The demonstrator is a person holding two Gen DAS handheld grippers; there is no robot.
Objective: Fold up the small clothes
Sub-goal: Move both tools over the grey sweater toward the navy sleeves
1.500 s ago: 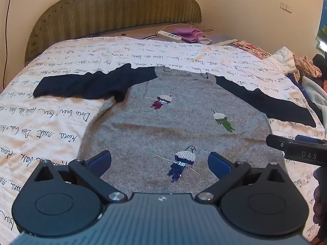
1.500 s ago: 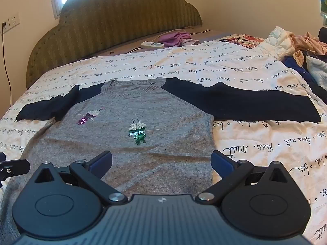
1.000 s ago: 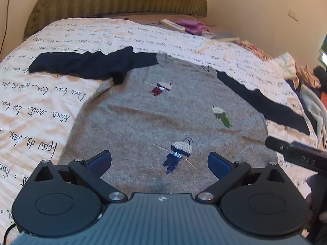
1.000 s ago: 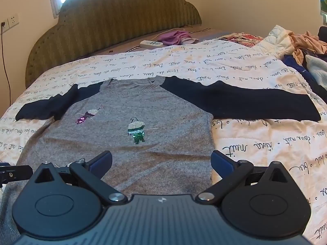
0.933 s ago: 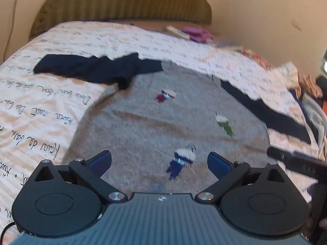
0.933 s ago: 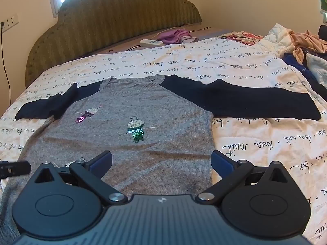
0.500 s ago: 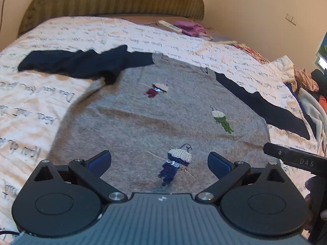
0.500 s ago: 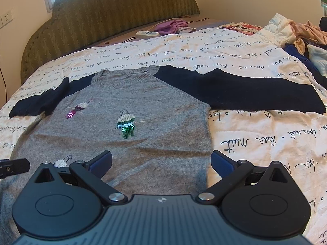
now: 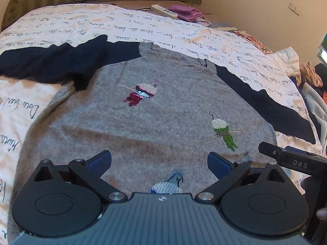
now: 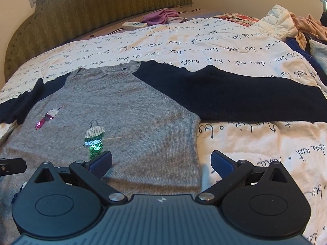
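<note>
Both grippers, left (image 9: 159,162) and right (image 10: 161,162), have moved up the sweater (image 9: 163,118), jaws wide, holding nothing.

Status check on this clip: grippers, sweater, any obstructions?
Left hand-held gripper open, right hand-held gripper open, both empty over the hem. Sweater flat on the quilt, unfolded, sleeves out. Nothing blocking.
</note>
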